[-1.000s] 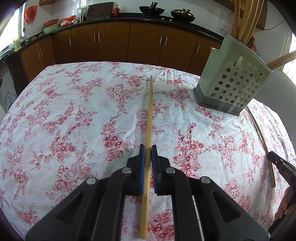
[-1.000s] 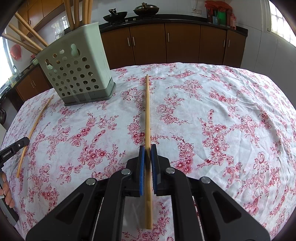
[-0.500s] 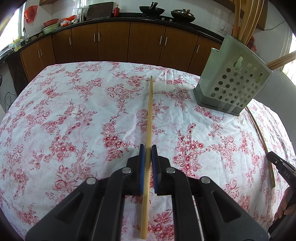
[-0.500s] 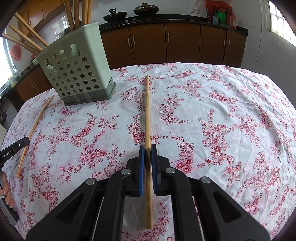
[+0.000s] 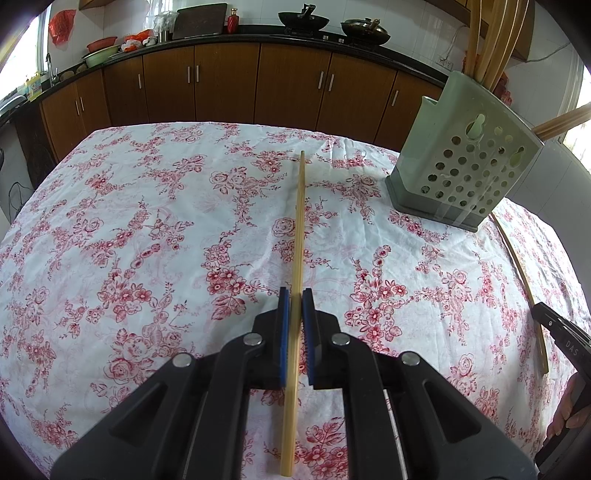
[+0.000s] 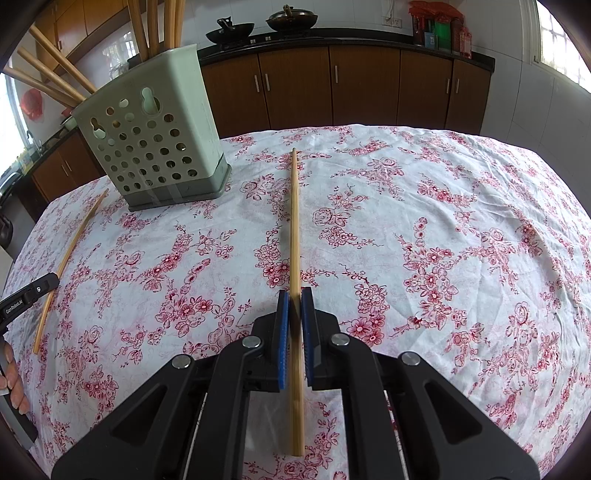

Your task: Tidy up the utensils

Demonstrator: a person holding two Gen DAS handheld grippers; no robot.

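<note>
My left gripper point(image 5: 295, 306) is shut on a long bamboo chopstick point(image 5: 300, 221) that runs straight ahead, low over the floral tablecloth point(image 5: 147, 229). In the same way, my right gripper point(image 6: 294, 306) is shut on a second chopstick point(image 6: 294, 221). Each view also catches the other stick at its edge: the right one point(image 5: 517, 266) and the left one point(image 6: 70, 258). A pale green perforated utensil holder point(image 5: 465, 166) point(image 6: 155, 144) stands between the two hands, with several chopsticks upright and leaning in it.
Brown kitchen cabinets point(image 5: 229, 85) under a dark counter with woks point(image 5: 303, 18) run along the far side. A person's fingers point(image 6: 11, 373) grip the other tool's handle at the left edge of the right wrist view. The cloth is wrinkled.
</note>
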